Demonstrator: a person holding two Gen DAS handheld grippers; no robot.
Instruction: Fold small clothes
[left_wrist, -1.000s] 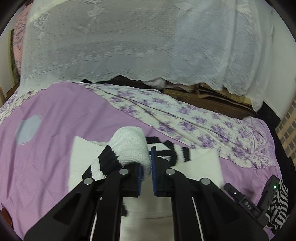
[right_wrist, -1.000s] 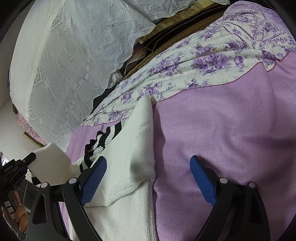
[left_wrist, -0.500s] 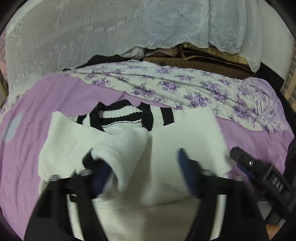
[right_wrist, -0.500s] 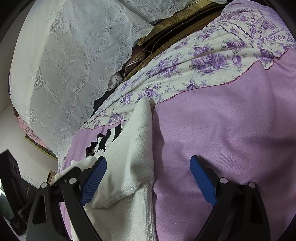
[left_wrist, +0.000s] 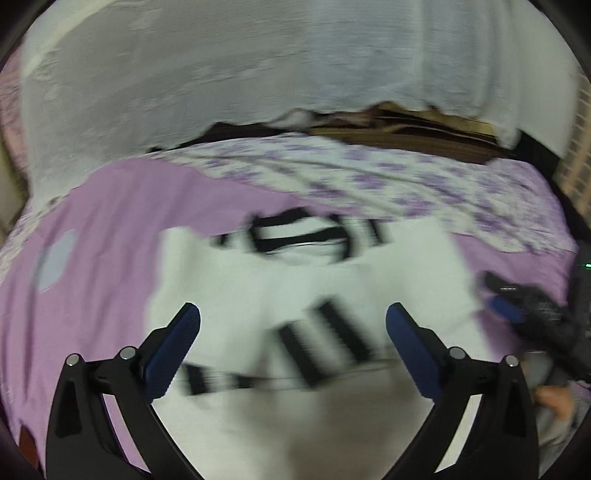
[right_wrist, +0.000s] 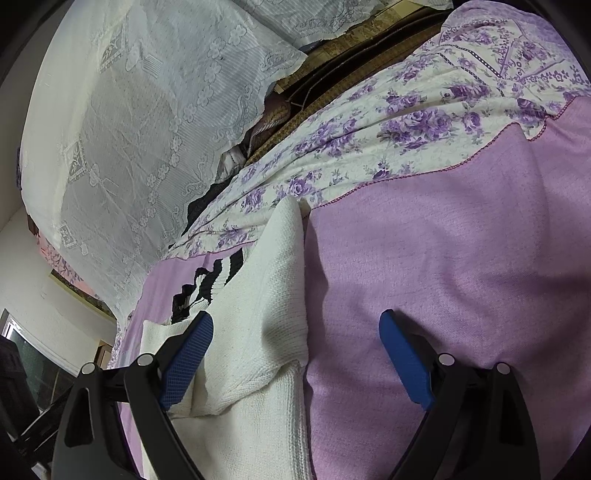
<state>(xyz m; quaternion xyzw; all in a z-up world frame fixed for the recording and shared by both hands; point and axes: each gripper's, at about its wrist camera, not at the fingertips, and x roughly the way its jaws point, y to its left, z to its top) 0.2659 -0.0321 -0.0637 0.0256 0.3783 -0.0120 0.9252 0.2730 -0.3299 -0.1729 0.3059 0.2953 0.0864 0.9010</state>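
A white knit sweater (left_wrist: 295, 280) with a black-striped collar (left_wrist: 303, 240) lies flat on the purple bedspread (left_wrist: 92, 258). Its sleeve is folded across the body, with the striped cuff (left_wrist: 325, 339) on top. My left gripper (left_wrist: 291, 314) hovers over that cuff, its jaws opening wide; the pads touch nothing, and the picture is blurred. My right gripper (right_wrist: 295, 321) stands open over the sweater's (right_wrist: 258, 314) right edge, left pad above the knit, right pad above bare bedspread (right_wrist: 461, 258). The left wrist view shows the right gripper's fingers (left_wrist: 506, 308) at the sweater's right side.
A floral quilt (left_wrist: 406, 184) crosses the bed behind the sweater, and a white lace cloth (left_wrist: 258, 74) hangs beyond it. A grey round patch (left_wrist: 51, 262) marks the bedspread at left. A person's hand (left_wrist: 554, 398) shows at the lower right.
My left gripper has let go of the sleeve and spread its jaws wide. The sleeve now lies across the sweater's body. The left gripper has sunk lower. The right gripper has stayed put.
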